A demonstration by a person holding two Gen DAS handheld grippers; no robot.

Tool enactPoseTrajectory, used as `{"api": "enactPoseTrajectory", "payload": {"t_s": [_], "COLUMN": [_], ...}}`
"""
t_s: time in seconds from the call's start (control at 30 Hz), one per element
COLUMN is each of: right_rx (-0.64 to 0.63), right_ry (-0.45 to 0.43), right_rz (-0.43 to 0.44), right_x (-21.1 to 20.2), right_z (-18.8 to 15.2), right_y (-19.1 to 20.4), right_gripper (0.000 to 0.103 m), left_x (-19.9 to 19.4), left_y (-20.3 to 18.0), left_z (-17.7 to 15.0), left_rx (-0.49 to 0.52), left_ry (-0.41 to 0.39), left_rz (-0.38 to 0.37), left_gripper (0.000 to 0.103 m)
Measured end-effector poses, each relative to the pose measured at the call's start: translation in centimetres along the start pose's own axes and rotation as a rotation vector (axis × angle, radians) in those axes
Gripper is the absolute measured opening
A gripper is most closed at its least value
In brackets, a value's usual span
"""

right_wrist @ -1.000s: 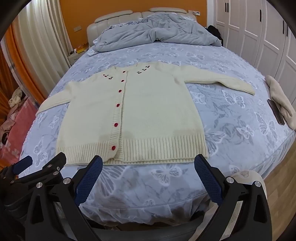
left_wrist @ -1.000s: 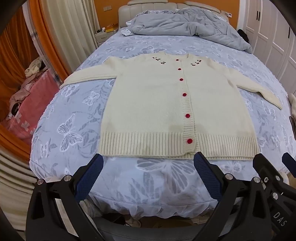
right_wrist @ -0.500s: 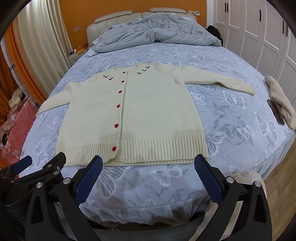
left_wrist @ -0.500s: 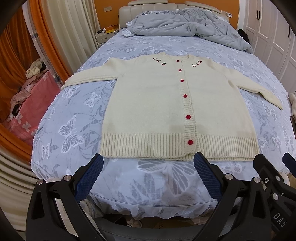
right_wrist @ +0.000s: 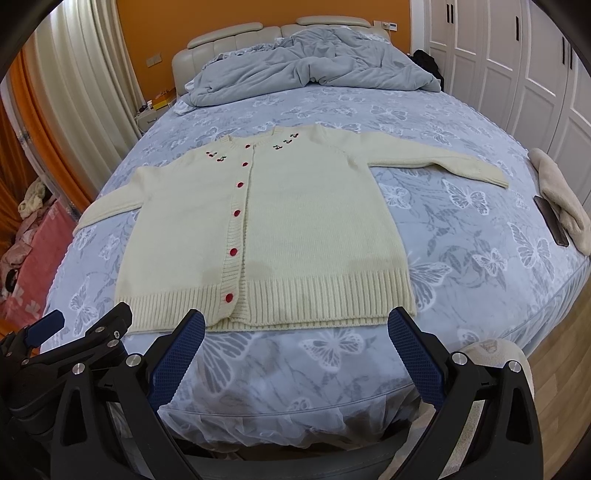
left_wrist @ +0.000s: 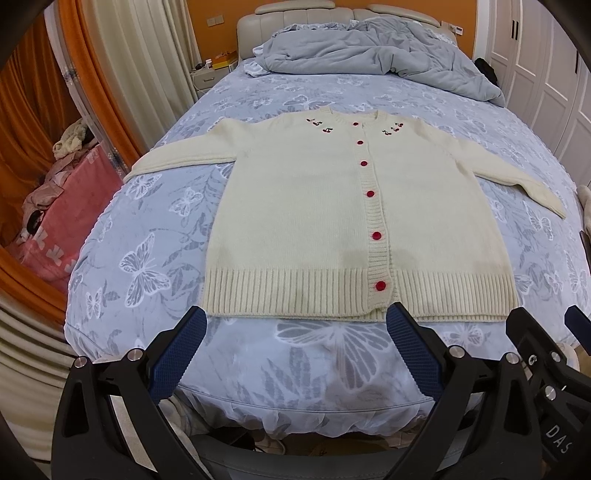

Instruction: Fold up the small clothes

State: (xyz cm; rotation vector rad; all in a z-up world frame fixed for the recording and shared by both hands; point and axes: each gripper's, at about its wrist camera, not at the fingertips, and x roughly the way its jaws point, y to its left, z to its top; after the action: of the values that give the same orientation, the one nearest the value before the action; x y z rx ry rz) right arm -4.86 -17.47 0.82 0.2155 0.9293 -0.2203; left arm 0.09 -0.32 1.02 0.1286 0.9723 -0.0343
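1. Left gripper (left_wrist: 295, 347) hangs at the foot of the bed, fingers (left_wrist: 177, 352) spread wide, nothing between them; blue pads are just short of the cardigan hem.
2. Right gripper (right_wrist: 295, 350) sits beside it, same pose: jaws wide apart, holding nothing (each gripper shows at the edge of the other's view).
3. Bed (left_wrist: 147, 229) has a grey-blue butterfly-print sheet; its near edge curves down below the grippers.
4. Cardigan (left_wrist: 332, 221) lies flat and face up on the sheet, buttoned, ribbed hem nearest the grippers, neckline toward the headboard. Cream knit, six red buttons (left_wrist: 376, 235) down the front, small cherry stitching at the collar.
5. Both sleeves are spread out to the sides, unfolded.
6. To the right, near the bed's edge, a beige towel (right_wrist: 561, 199) lies with a dark flat object (right_wrist: 550, 218) touching it (phone or remote, cannot tell).
7. On the floor to the left, pink bedding (left_wrist: 62, 221) is heaped up.
8. Further off, a crumpled grey duvet (left_wrist: 369, 48) is piled at the head of the bed, against the padded headboard (left_wrist: 295, 14).
9. Beyond: orange wall, cream curtains at left, white wardrobe doors (right_wrist: 517, 66) at right.
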Motion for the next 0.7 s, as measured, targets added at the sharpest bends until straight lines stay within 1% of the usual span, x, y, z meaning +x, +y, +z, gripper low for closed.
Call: {"api": "enactPoseTrajectory", "payload": {"t_s": [0.7], "right_rx": [0.004], "right_ry": [-0.002], "right_rz": [0.003], "right_x": [-0.07], "right_z": [0.08], "right_y": [0.05], "right_gripper": [0.098], "left_x": [-0.08], "left_y": [0.07], "left_z": [0.0], "left_rx": [0.0], "left_ry": [-0.003], "left_rz": [0.001], "left_gripper": [0.095]}}
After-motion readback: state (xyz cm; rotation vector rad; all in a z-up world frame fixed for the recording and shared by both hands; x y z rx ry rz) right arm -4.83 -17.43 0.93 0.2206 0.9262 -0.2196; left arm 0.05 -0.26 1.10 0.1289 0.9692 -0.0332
